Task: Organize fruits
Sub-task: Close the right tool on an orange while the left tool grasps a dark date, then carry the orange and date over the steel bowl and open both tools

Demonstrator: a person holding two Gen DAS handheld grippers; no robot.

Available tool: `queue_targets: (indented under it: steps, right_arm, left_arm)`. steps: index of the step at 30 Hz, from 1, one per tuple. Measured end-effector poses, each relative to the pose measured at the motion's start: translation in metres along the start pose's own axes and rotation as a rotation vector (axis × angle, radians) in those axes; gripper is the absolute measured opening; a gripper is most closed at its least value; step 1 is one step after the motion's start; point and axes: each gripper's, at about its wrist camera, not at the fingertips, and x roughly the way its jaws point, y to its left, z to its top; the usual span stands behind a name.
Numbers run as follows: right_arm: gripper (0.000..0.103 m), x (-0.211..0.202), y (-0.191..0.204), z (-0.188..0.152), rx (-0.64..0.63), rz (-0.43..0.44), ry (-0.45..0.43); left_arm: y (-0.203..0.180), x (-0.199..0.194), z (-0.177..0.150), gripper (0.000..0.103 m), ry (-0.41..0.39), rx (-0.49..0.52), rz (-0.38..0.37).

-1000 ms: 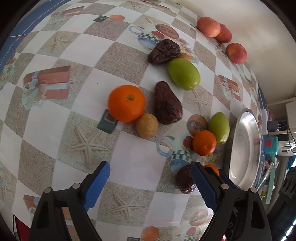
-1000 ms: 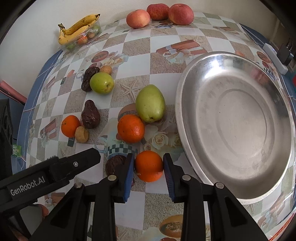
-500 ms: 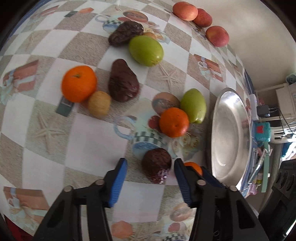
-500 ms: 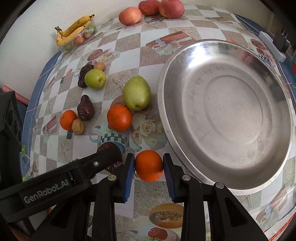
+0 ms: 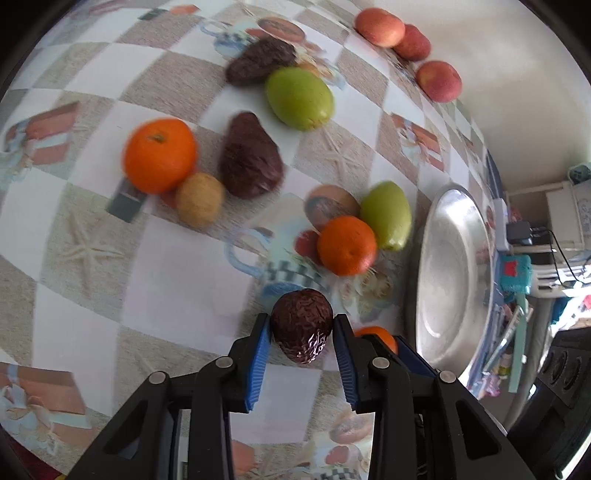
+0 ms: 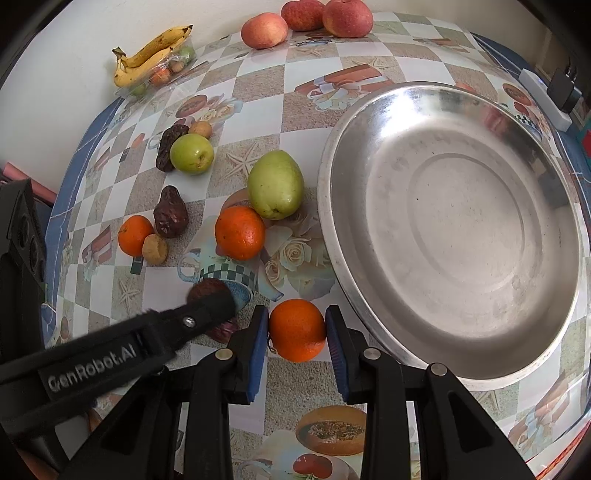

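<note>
My left gripper [image 5: 301, 341] is shut on a dark wrinkled fruit [image 5: 301, 325], its blue pads pressed to both sides, low over the patterned tablecloth. In the right wrist view one black left finger [image 6: 207, 310] covers most of that fruit. Just to its right, my right gripper [image 6: 295, 334] is shut on an orange [image 6: 297, 328], close to the near-left rim of the large steel plate [image 6: 454, 236]. That orange [image 5: 376, 336] peeks out behind my left gripper's right finger. The plate [image 5: 454, 266] holds nothing.
A second orange [image 6: 240, 232] and a green pear [image 6: 275, 184] lie left of the plate. Further left are a dark fruit [image 6: 170, 218], a small orange [image 6: 135, 234], a tan fruit [image 6: 155, 249] and a green apple [image 6: 192, 153]. Red apples [image 6: 264, 29] and bananas [image 6: 151, 55] line the wall.
My left gripper moved forward and right to the dark wrinkled fruit and closed from wide open onto it. My right gripper kept its hold on the orange beside the plate.
</note>
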Motion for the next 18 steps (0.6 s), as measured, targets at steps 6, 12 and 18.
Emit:
queue_targets:
  steps: [6,12,18]
  right_arm:
    - [0.033,-0.001,-0.002,-0.001,0.009,0.006,0.000]
    - [0.033,-0.007,-0.001,0.000,0.011,0.025,-0.024]
    - [0.033,-0.020,0.005,0.001,-0.006,0.045,-0.078]
  left_arm:
    - [0.022,-0.013,0.011,0.036,-0.051,-0.073,0.032]
    - [0.028,-0.024,0.015,0.036,-0.090,-0.095,0.019]
    - [0.017,-0.031,0.015,0.036,-0.118,-0.056,0.012]
